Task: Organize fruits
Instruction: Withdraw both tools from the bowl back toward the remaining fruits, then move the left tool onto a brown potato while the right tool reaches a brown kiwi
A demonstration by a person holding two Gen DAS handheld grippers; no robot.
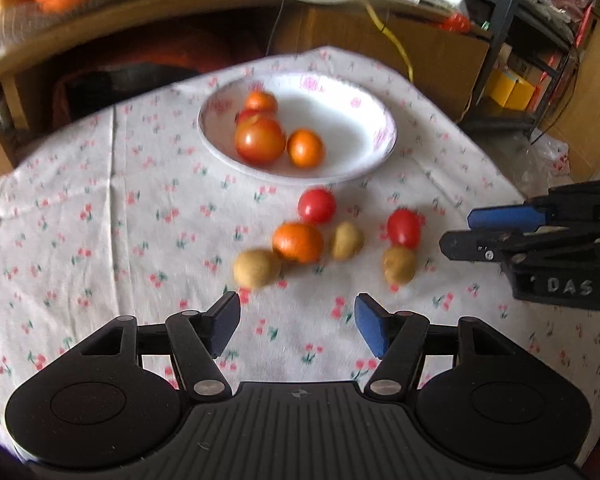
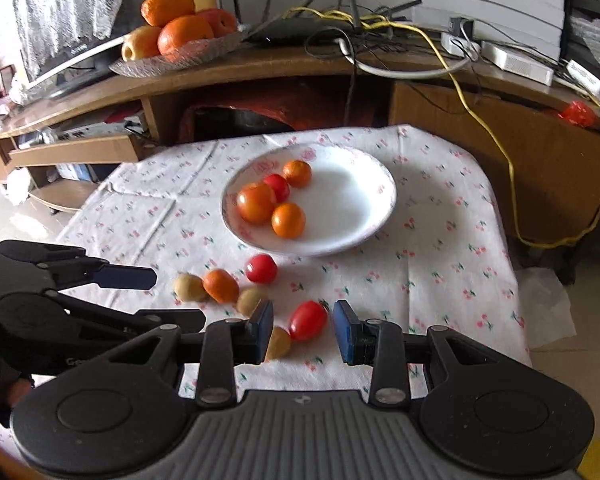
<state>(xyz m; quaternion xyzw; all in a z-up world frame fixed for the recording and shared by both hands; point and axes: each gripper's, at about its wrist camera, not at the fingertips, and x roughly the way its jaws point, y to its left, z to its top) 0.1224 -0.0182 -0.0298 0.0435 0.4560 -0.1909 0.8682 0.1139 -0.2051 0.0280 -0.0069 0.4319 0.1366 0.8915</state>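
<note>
A white floral bowl (image 1: 340, 92) (image 2: 352, 184) holds several orange and red fruits. On the cloth in front of it lie an orange fruit (image 1: 297, 242) (image 2: 220, 286), two red tomatoes (image 1: 317, 205) (image 1: 404, 227) and three tan fruits (image 1: 256, 267) (image 1: 347, 241) (image 1: 399, 265). My left gripper (image 1: 298, 324) is open and empty, just short of the loose fruits; it also shows in the right wrist view (image 2: 168, 296). My right gripper (image 2: 303, 330) is open with a red tomato (image 2: 308, 320) between its fingers, a tan fruit (image 2: 278, 343) beside the left finger; it shows at right in the left wrist view (image 1: 456, 230).
The small table wears a white cherry-print cloth (image 1: 100, 220) (image 2: 440, 260). Behind it stands a wooden desk (image 2: 260, 68) with a plate of oranges and apples (image 2: 176, 36), cables and a yellow cord (image 2: 480, 120). The table edge falls away on the right (image 2: 516, 300).
</note>
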